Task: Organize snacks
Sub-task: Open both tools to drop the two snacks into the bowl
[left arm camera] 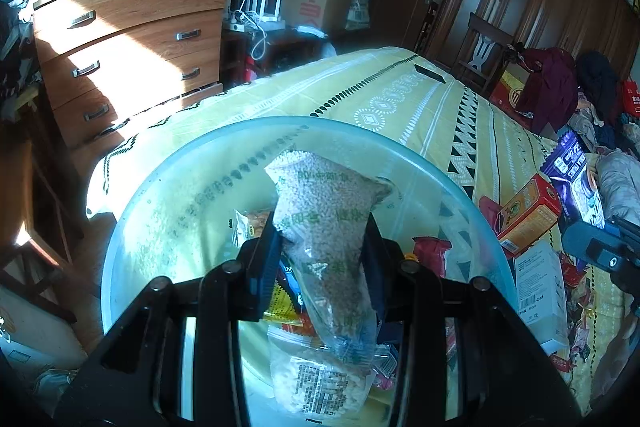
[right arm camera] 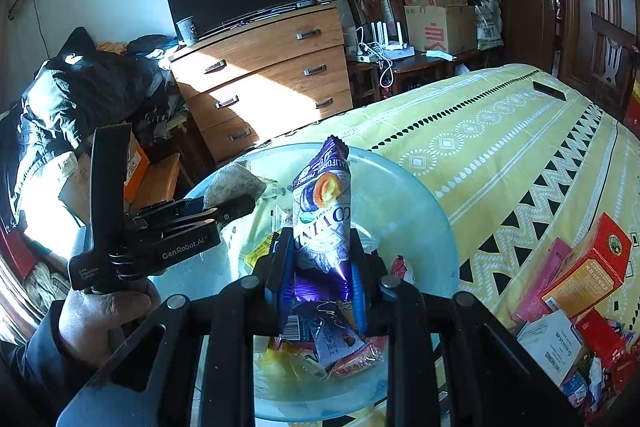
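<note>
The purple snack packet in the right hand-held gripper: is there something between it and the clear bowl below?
Nothing visible blocks it. The purple snack packet, clamped in the right hand-held gripper, hangs directly above the open clear glass bowl. Only snack packets already lie inside. The left hand-held gripper holds its grain bag off to the side.

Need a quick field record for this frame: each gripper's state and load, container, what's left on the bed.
left gripper: shut on clear grain bag, held over the bowl
right gripper: shut on purple snack packet, held upright over the bowl
container: translucent blue bowl on the yellow patterned bedspread
bowl contents: several wrapped snacks, exact count unclear
still on bed: orange-red box, white box, loose wrappers beside them
far end of bed: a flat black object
</note>
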Available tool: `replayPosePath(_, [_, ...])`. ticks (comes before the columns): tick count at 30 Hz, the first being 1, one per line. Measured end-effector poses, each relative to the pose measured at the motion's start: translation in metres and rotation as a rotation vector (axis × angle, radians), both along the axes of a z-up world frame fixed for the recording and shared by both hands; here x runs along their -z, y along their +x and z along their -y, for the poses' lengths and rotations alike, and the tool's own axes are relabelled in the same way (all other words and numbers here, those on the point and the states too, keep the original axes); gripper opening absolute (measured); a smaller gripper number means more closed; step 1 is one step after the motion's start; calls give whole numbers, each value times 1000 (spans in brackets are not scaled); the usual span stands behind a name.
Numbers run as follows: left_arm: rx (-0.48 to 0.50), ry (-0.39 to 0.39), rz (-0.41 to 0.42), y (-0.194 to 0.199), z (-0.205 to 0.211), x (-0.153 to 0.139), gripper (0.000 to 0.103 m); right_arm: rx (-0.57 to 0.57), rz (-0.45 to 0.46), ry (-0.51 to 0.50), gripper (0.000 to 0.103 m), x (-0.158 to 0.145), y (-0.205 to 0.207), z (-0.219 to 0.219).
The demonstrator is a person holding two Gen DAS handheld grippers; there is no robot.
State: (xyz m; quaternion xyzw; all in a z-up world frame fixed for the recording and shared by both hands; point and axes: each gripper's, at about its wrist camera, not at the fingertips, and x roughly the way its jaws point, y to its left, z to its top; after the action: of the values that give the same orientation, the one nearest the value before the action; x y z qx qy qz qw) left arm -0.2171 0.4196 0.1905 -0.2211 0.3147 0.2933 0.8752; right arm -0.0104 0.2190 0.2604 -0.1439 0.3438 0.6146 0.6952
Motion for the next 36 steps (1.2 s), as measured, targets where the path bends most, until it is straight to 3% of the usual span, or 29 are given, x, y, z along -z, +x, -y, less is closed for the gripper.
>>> replayPosePath(11, [-1,-3,-6,0,-3,2,40,-6,1,-6,32,2,-2,-2])
replayPosePath(16, [-9,7,-9,0,-3,1,58,-9,-5,-9,37,5,-2,-4])
replayPosePath(21, [-18,16,-17,0,-4,0,63,-15,-8,-10,41,7,-1,-4])
replayPosePath(23, [-21,16,-24,1,-4,0,66,-16,-10,-9,50,7,0,-4])
replayPosePath(36, [-60,69,-50,0,4,-7,91,-1,-34,25,58,3,-6,18])
